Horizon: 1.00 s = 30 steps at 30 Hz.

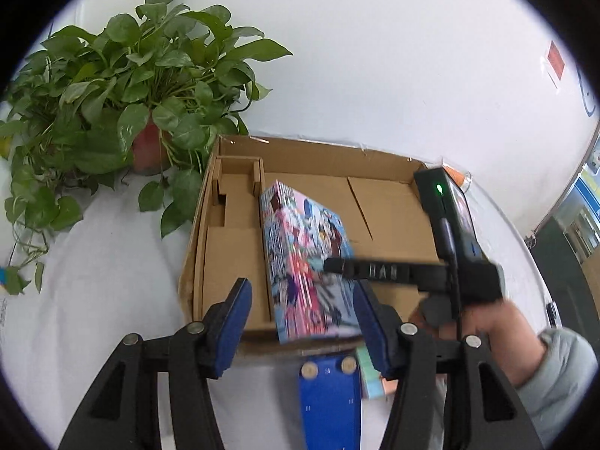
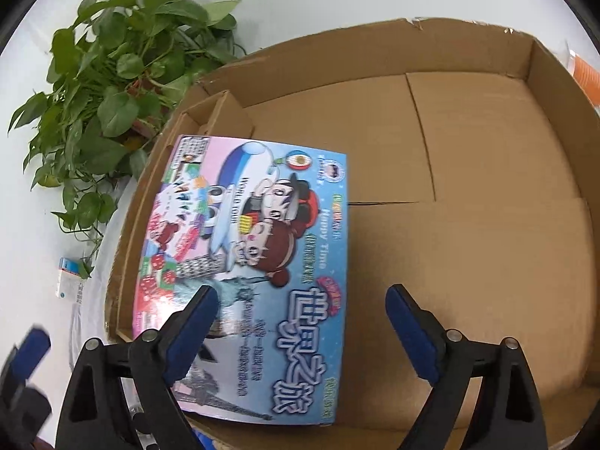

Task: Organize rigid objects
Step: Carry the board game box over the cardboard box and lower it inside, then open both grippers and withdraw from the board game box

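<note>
A colourful board-game box (image 2: 255,262) lies flat on the floor of an open cardboard box (image 2: 468,255), along its left side. My right gripper (image 2: 303,318) hovers open just above it: the left finger is over the game box's cover and the right finger over bare cardboard, and the pads touch nothing. The left wrist view has the game box (image 1: 307,255) inside the cardboard box (image 1: 393,202), with the right gripper (image 1: 332,265) reaching in from the right in a person's hand. My left gripper (image 1: 303,324) stands open outside the front wall and holds nothing.
A potted green plant (image 1: 123,86) stands on the white table left of the cardboard box. Cardboard dividers (image 1: 236,183) fill its far left corner. A small pastel box (image 1: 371,375) lies under my left gripper. A white-blue carton (image 2: 69,277) lies left of the box, and something orange (image 2: 585,75) sits behind its right wall.
</note>
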Available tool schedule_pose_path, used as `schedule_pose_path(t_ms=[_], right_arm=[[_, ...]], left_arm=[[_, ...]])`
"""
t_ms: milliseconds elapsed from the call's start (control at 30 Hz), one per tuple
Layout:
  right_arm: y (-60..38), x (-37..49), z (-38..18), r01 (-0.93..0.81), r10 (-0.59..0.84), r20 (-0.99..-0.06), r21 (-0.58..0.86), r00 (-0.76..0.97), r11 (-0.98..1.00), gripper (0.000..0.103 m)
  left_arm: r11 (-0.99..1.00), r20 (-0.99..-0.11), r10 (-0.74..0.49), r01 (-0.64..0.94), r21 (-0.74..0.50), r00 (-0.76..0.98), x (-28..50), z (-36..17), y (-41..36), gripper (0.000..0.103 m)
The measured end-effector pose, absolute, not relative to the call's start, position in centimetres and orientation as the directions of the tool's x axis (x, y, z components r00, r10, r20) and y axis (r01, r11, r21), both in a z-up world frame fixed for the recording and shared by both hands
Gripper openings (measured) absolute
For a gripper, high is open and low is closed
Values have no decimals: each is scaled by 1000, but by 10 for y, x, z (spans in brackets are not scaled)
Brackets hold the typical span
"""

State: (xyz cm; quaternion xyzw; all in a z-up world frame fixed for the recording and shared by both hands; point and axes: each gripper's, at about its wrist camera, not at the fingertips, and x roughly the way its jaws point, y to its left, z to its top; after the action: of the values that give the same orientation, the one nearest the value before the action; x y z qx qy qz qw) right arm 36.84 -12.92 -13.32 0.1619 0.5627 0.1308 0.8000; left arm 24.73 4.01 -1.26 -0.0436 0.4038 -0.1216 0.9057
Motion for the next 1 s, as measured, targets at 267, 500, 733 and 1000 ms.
schedule_pose_path(t_ms=[267,500,733,1000], right_arm=[[-157,370,-149,21,397,-862,424,314,905,91],[-162,382,-164,50,472,-843,499,257,865,65],[-135,386,-165,-2,400,-887,411,232,912,65],[-101,360,-145,-120,334,-897,312,291,942,79]], left_arm=[[946,-768,-322,212,-244,553,312,-55,22,55],[913,-809,-393,289,-288,438,343,-87,2,26],[919,-771,-386,287,-272,507,323,-68,15,26],[952,-673,-305,236,-196,674,246,-24,46,76]])
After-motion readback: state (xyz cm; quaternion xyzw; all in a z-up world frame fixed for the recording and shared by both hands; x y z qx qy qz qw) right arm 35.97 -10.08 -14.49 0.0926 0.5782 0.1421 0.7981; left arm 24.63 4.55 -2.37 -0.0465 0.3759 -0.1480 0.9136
